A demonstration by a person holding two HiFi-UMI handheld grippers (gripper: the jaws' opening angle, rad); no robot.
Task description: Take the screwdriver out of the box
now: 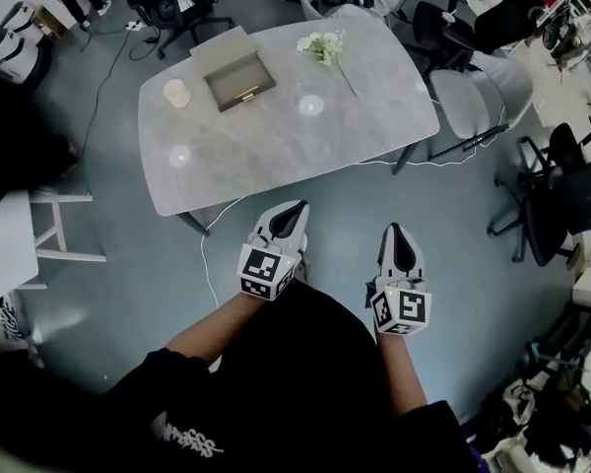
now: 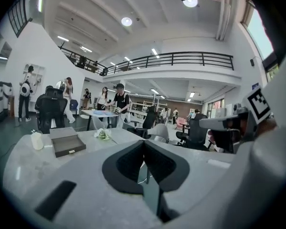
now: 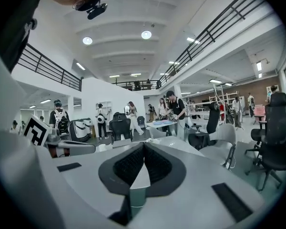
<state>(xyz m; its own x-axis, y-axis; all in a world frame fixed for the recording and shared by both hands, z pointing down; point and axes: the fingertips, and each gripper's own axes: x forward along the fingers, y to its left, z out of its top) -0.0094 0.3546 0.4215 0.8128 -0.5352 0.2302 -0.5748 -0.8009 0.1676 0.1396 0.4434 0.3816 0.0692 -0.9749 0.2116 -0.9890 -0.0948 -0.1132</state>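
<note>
Grey stone-look table [image 1: 276, 156] carries the open box [image 1: 227, 102] at its far left. The box's lid [image 1: 220, 45] lies just behind it, a pale cup [image 1: 177, 93] just beside it, and a sprig of white flowers [image 1: 322, 44] further right.

Screwdriver: not made out in any view. The box interior reads as a dark tray. The small light piece on the front wall looks like a clasp, not the tool. I take it the screwdriver is inside and too small to see from here.

Left gripper [image 1: 294, 213]: jaws pressed together, nothing between them. Right gripper [image 1: 398, 236]: the same, closed and empty. Both hang over the floor, short of the near table edge and well apart from the box.

Step in hand, as I judge it: the approach.
- Come to the table edge nearest the box, so the reach goes straight in rather than across the flowers.
- Spread one gripper's jaws before it dips below the box wall.
- Steady the box with the other gripper if it slides.
- Take the tool by the handle and lift it clear of the rim.

Writing:
- White print on the person's black garment [image 1: 189, 439] is too blurred to read.
- Marker cubes [image 1: 264, 269] carry only black-and-white square patterns.
- No brand is legible anywhere.
</note>
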